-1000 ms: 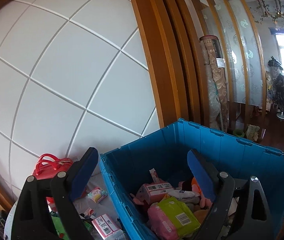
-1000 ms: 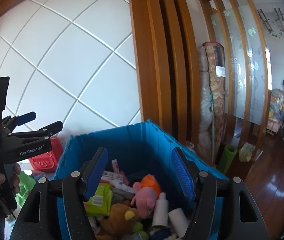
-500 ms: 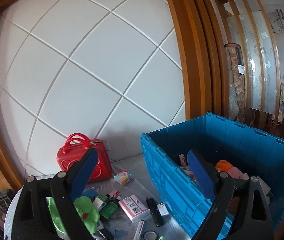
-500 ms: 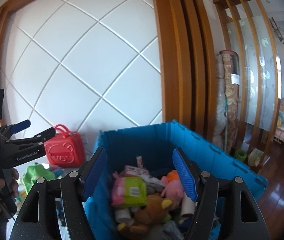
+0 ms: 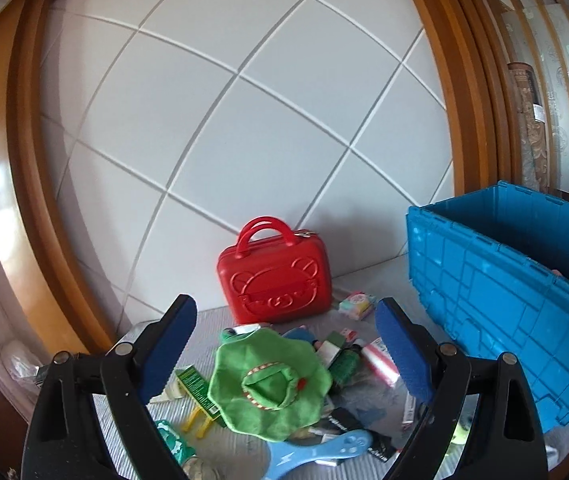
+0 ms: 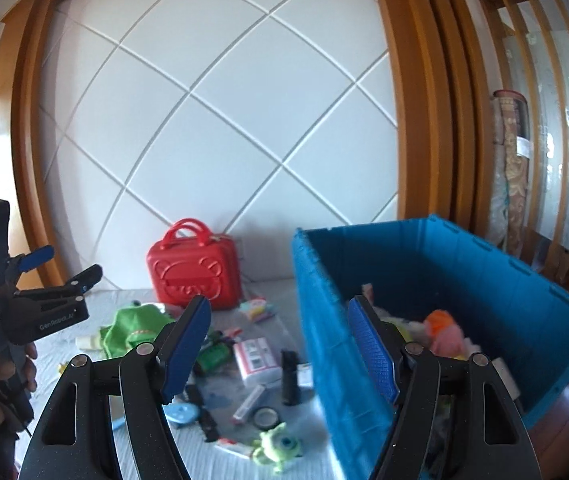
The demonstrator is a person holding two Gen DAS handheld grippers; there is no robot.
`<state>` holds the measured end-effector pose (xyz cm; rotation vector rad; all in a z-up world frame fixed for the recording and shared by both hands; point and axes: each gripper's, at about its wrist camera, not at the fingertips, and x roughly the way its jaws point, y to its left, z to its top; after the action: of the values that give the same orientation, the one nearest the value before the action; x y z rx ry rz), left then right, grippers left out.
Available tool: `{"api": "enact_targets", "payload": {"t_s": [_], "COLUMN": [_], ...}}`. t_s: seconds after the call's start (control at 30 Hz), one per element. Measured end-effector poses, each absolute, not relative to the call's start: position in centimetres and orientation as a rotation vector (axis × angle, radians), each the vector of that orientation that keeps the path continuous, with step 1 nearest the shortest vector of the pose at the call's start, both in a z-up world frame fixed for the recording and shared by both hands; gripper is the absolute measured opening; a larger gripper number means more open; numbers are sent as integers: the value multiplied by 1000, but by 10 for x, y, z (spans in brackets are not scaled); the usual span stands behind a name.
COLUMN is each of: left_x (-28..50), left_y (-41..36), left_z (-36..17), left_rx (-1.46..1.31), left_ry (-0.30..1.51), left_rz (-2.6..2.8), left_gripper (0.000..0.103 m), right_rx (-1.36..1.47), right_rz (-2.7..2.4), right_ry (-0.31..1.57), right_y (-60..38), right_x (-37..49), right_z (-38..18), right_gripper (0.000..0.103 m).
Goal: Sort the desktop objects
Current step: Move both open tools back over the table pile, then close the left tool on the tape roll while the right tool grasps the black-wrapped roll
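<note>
1. Left gripper (image 5: pixel 284 354): jaws wide apart, nothing held, above the green frog hat (image 5: pixel 270 384) on the table (image 5: pixel 384 280).
2. Right gripper (image 6: pixel 280 344): jaws apart, empty, over the near wall of the blue crate (image 6: pixel 444 256).
3. Red case (image 5: pixel 274 276) stands at the wall, left of the crate.
4. Small items lie btw. case and crate: pink-white packet (image 6: pixel 256 358), black tube (image 6: pixel 290 376), tape roll (image 6: pixel 265 417), green monster toy (image 6: pixel 278 446).
5. Crate holds plush toys, e.g. a pink one (image 6: pixel 446 338).

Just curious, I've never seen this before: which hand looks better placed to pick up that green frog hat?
Probably the left. The left gripper frames the frog hat between its open, empty jaws. The right gripper points nearer the blue bin, the hat off to its left.
</note>
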<state>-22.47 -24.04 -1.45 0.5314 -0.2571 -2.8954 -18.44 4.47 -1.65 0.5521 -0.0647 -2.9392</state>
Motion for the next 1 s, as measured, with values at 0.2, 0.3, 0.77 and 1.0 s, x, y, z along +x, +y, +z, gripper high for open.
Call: {"api": "enact_targets", "payload": {"t_s": [0.2, 0.3, 0.77, 1.0], "left_x": [-201, -195, -191, -172], "left_y": [-309, -329, -355, -394], "left_z": [-44, -61, -154, -218], "left_rx": [532, 550, 696, 842], "left_ry": [-246, -248, -270, -95], "left_rz": [-2805, -2753, -2595, -2481], "left_gripper": [92, 92, 92, 92], "right_rx": [656, 702, 914, 1069], "right_rz": [-2869, -2825, -2501, -2382], "right_ry": [-54, -35, 142, 181], "right_y": [6, -4, -45, -63], "right_x": [-197, -211, -283, -306], "right_z": [-48, -63, -167, -229], "right_gripper": [72, 73, 73, 73]}}
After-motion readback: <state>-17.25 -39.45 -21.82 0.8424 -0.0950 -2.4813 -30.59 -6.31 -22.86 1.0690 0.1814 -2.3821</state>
